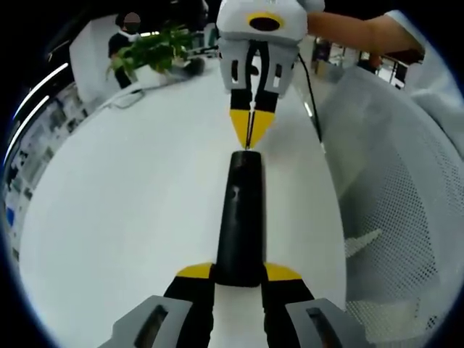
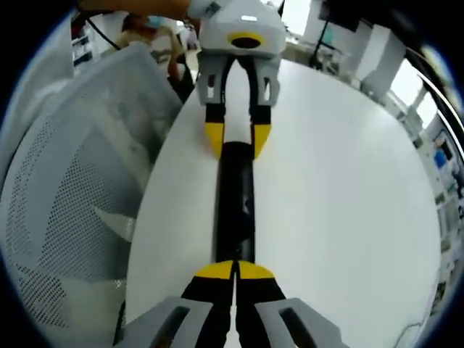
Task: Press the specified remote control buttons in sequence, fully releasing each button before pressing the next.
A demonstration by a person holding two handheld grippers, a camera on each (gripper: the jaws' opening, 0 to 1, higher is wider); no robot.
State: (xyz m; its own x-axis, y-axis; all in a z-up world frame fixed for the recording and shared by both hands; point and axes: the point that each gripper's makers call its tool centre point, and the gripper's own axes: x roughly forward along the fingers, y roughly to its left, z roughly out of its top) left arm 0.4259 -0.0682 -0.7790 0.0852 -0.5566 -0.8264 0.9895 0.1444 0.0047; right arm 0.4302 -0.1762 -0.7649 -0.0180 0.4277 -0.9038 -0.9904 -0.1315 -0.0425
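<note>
Remote pinned, poker ready

Your left gripper [image 1: 239, 279] fingers clamp the remote [image 1: 241, 217]; right gripper [image 2: 235, 272] fingers pinched together, empty, at its far end. Press off-centre and it'll probably skid across the worktop [image 1: 130, 210].

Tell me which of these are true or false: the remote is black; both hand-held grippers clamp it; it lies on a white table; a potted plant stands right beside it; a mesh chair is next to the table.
1. The remote is black. True.
2. Both hand-held grippers clamp it. False: the left hand-held gripper grips one end between its jaws; the right hand-held gripper is shut, its tips at the other end.
3. It lies on a white table. True.
4. A plant stands right beside it. False: the green plant is at the table's far edge.
5. A white mesh chair is next to the table. True.
</note>
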